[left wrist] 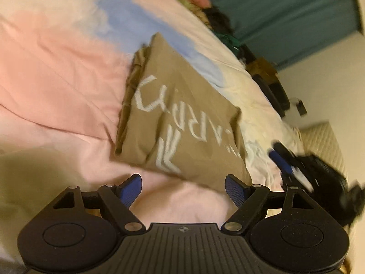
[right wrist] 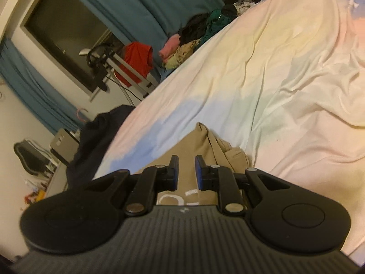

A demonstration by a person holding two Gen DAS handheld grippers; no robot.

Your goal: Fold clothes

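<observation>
A tan T-shirt (left wrist: 182,114) with white lettering lies folded into a rectangle on the pastel bedspread (left wrist: 57,68). My left gripper (left wrist: 183,188) hovers just short of the shirt's near edge, open wide, with nothing between its blue pads. In the right wrist view the same tan shirt (right wrist: 194,143) lies under and just beyond my right gripper (right wrist: 186,166). Its jaws stand close together with a narrow gap, and I see no cloth pinched in that gap. The right gripper (left wrist: 289,171) also shows as a dark blur at the shirt's right side in the left wrist view.
A pile of loose clothes (right wrist: 198,38) sits at the bed's far edge against a teal curtain (right wrist: 136,4). A red garment (right wrist: 136,57) hangs on a rack beside the bed. A dark garment (right wrist: 95,141) drapes off the bed's left edge. The bedspread (right wrist: 273,80) is wrinkled.
</observation>
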